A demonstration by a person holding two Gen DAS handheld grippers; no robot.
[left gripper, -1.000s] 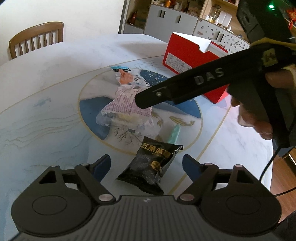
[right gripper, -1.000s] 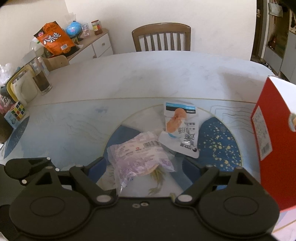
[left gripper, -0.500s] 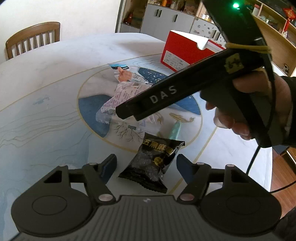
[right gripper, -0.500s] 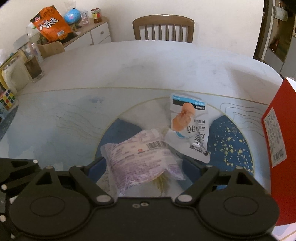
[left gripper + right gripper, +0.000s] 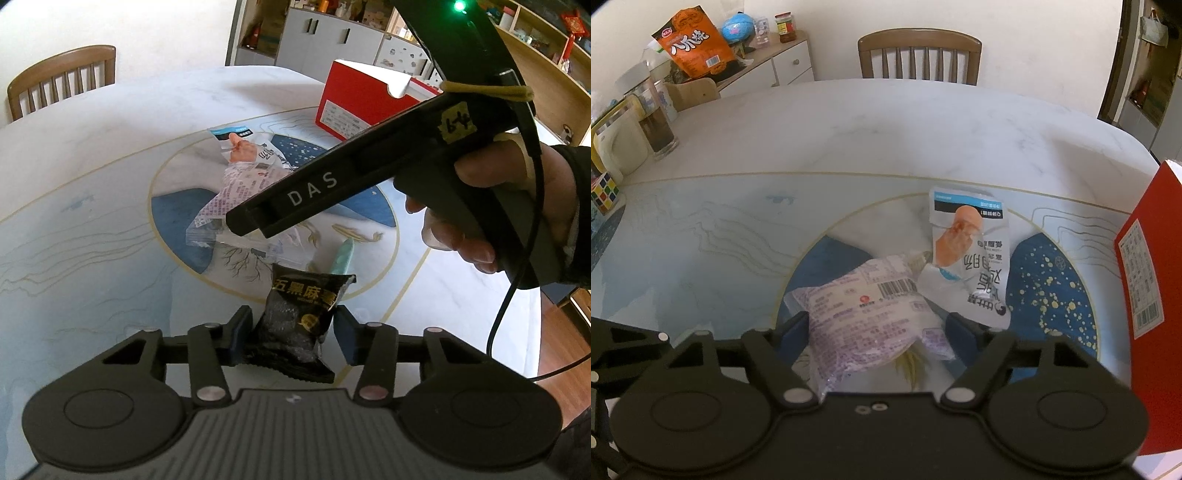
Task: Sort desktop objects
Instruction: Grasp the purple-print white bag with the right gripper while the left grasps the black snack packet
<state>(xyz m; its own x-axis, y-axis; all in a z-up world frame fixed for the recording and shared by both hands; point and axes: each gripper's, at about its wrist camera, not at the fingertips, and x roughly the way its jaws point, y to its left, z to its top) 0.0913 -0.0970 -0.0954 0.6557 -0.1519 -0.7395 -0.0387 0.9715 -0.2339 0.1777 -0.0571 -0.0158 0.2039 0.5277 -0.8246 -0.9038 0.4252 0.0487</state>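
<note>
A black snack packet (image 5: 299, 314) with gold lettering lies on the marble table (image 5: 92, 240). It sits between the blue pads of my left gripper (image 5: 291, 334), whose jaws are closing and press on both its sides. A puffy purple-printed packet (image 5: 871, 317) lies between the pads of my right gripper (image 5: 875, 326). Those jaws are closing too, but the pads stand just clear of it. In the left wrist view the right gripper (image 5: 236, 225) reaches down onto that purple packet (image 5: 236, 192), with a hand on its grip. A white sausage packet (image 5: 967, 251) lies just beyond.
A red box (image 5: 1145, 277) stands to the right of the packets. A small mint-green item (image 5: 341, 256) lies behind the black packet. At the table's far left edge are a glass (image 5: 659, 129), a puzzle cube (image 5: 604, 192) and an orange snack bag (image 5: 694, 40). A wooden chair (image 5: 919, 55) stands behind the table.
The left jaws narrowed from wide apart onto the black packet. The right gripper came down around the purple packet, and its jaws drew in a little.
</note>
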